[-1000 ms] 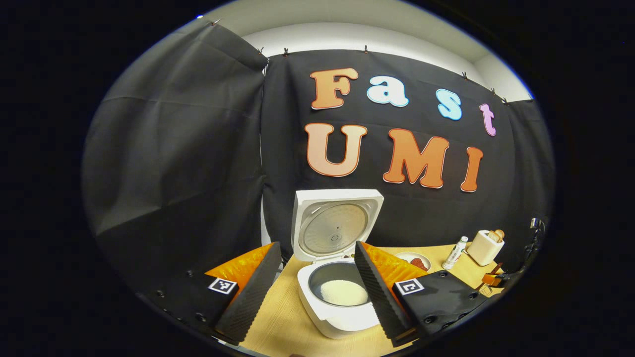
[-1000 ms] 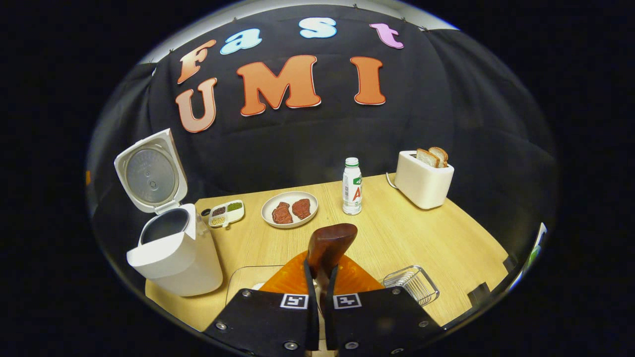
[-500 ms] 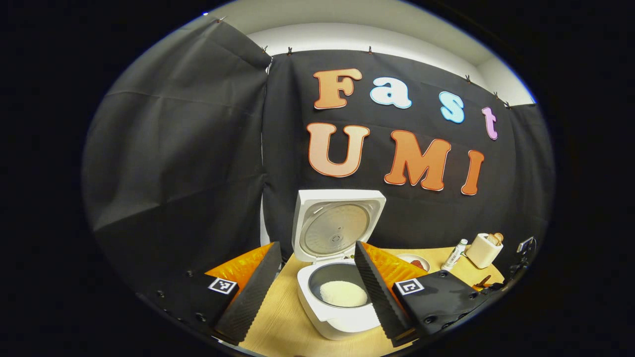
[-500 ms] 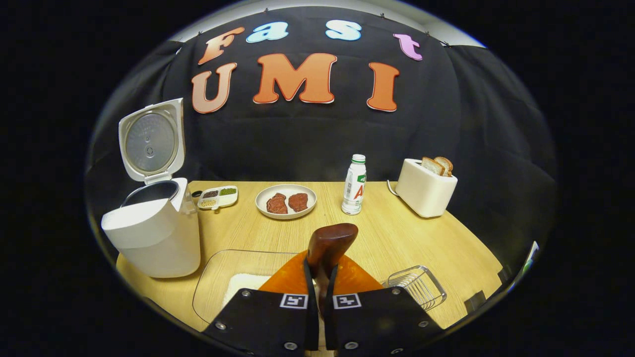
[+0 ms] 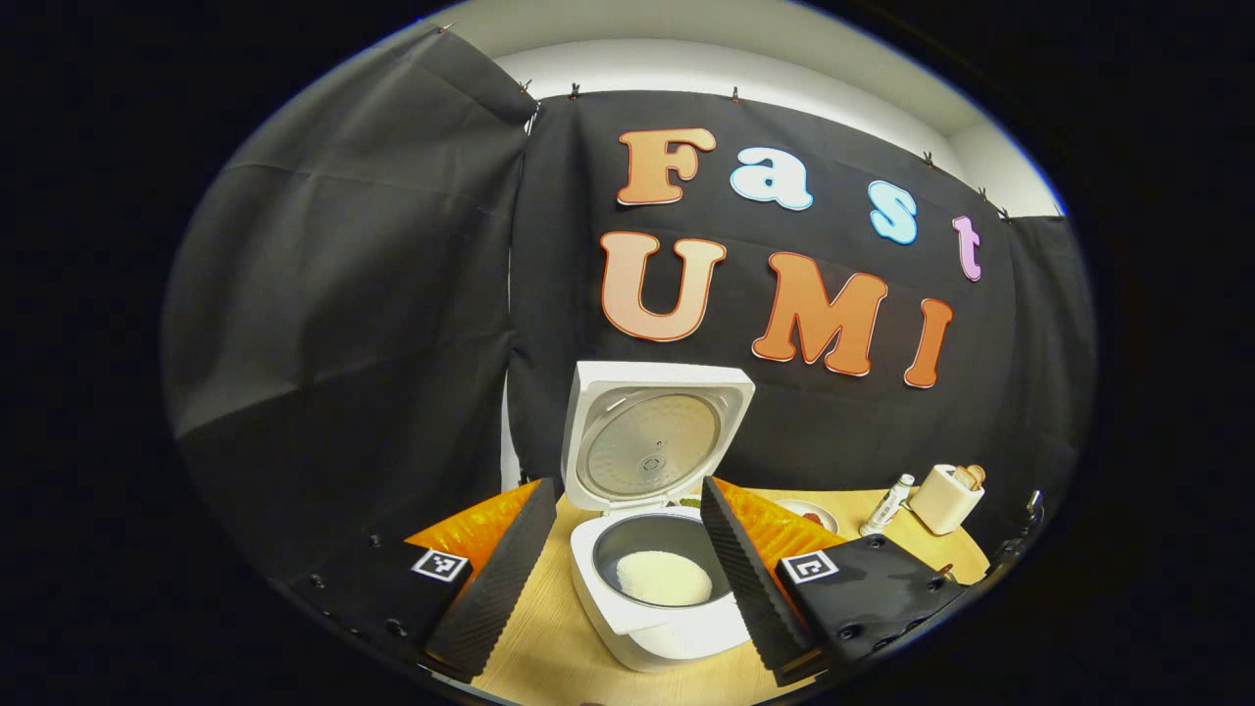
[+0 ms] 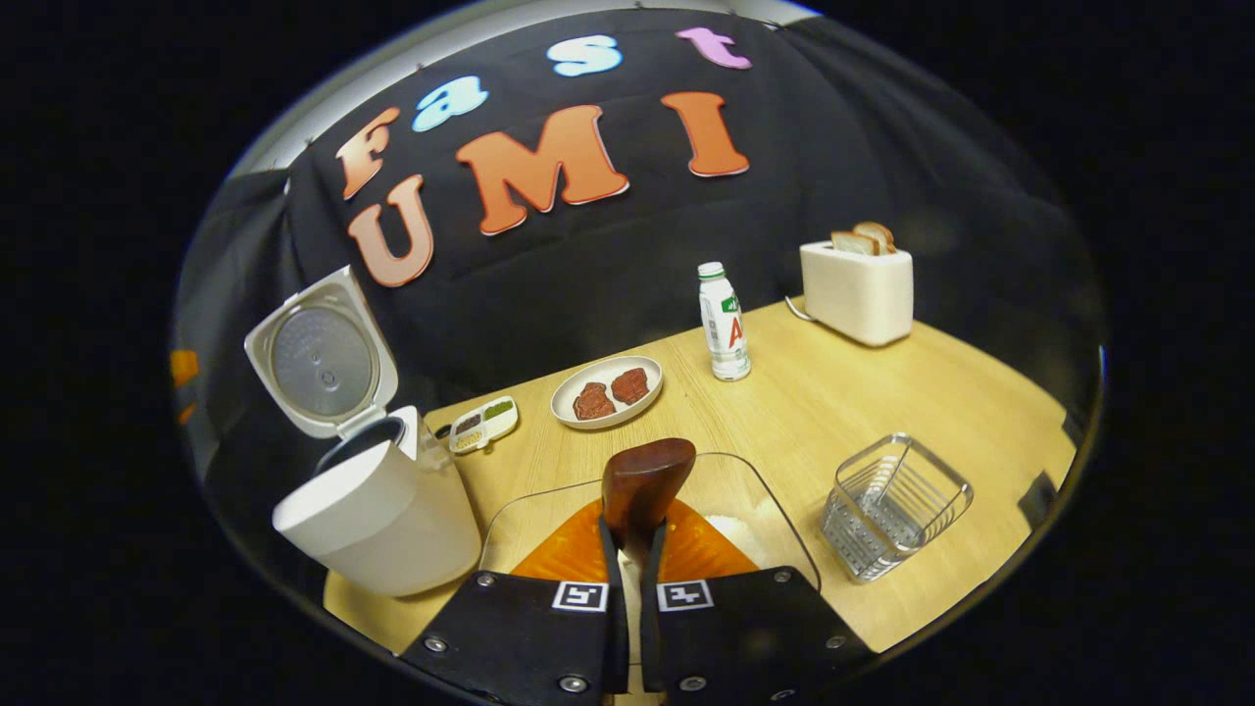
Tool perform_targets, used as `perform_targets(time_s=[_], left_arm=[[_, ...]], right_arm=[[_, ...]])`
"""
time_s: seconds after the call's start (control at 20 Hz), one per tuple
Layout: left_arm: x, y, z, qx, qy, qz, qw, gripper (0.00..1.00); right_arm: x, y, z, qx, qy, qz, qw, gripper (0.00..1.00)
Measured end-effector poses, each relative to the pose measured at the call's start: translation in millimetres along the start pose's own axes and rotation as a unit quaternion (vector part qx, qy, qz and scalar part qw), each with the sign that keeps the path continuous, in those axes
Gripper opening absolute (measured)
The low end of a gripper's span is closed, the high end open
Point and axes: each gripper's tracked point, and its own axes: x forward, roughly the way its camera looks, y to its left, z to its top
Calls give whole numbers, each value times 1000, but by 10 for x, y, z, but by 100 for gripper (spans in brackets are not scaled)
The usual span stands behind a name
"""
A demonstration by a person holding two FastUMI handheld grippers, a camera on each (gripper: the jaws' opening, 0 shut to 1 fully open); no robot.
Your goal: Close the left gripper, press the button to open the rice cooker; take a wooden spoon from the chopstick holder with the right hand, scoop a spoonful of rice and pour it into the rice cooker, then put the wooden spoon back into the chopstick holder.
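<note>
One dark brown wooden spoon (image 6: 642, 480) sits pinched between my right gripper (image 6: 633, 534) fingers, both pressing its handle, its rounded end pointing forward over a clear glass dish (image 6: 755, 495) with white rice (image 6: 740, 534) in it. I cannot tell from this angle whether the bowl of the spoon carries anything. To the left of the dish, close by, stands the white rice cooker (image 6: 377, 515) with its lid (image 6: 322, 358) swung up. In the left gripper view the same cooker (image 5: 652, 588) lies between my left gripper (image 5: 623, 564) fingers, which are spread wide and touch nothing; a mound of white rice (image 5: 664, 577) rests in its grey inner pot. A wire-mesh chopstick holder (image 6: 894, 505) stands to the right of the dish on the light wooden table (image 6: 941, 382). Farther back I see a white plate (image 6: 608, 392) with two reddish pieces of meat, a small divided white tray (image 6: 482, 427) beside it, a white bottle (image 6: 724, 322) with a green cap, and a cream toaster (image 6: 858, 287) holding bread slices.
</note>
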Motion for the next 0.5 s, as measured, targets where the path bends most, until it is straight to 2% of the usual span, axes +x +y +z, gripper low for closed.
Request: perform_targets(time_s=[0.25,0.4,0.5], left_arm=[[-50,1,12,-9,-4,-3,1000,100],[-61,-2,-15,-17,-2,-2,1000,100],[-72,-12,-37,-22,1,-1,1000,100]], right_arm=[[48,-181,-35,115,-1,-13,993,5],[79,-200,-55,154,-1,-14,988,4],[74,-154,-90,158,0,-10,987,4]])
